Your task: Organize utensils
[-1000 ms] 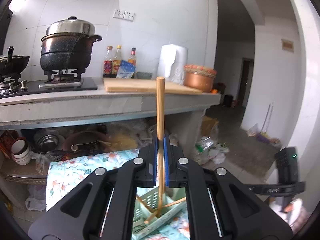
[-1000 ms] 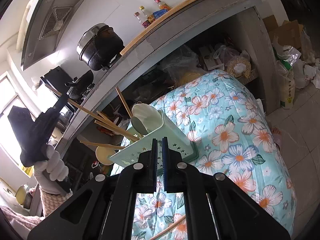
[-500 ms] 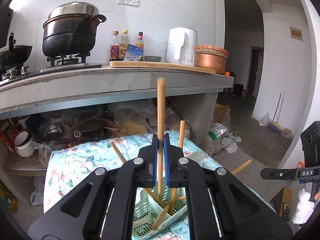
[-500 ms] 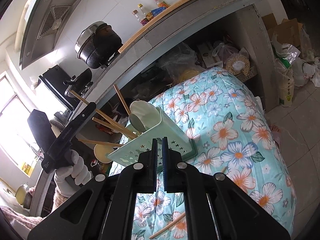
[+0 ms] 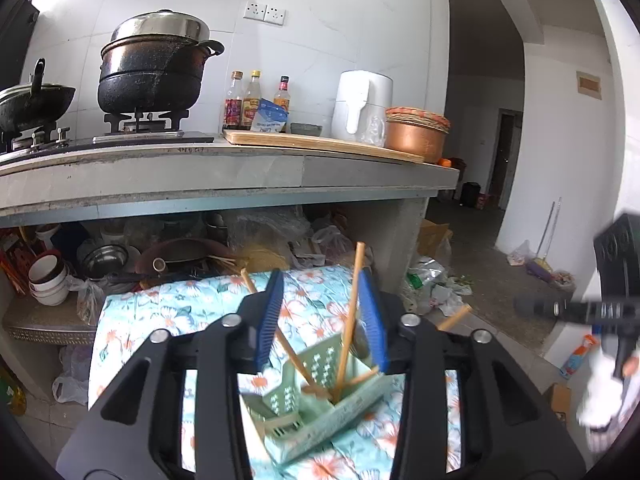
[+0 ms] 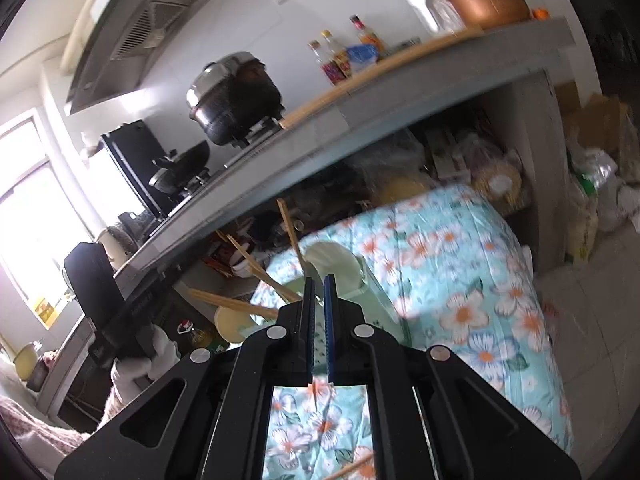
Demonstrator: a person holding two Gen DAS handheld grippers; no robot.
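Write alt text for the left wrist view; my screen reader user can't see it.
The left tongs have just been opening around a wooden chopstick that stands free in a green utensil basket on a floral cloth. Behind it, a kitchen counter holds a black pot.

A pale green perforated plastic utensil caddy (image 5: 320, 412) sits low in the frame's centre on flowered cloth; thin wooden chopsticks (image 5: 348, 320) lean upright inside it, ends splayed.
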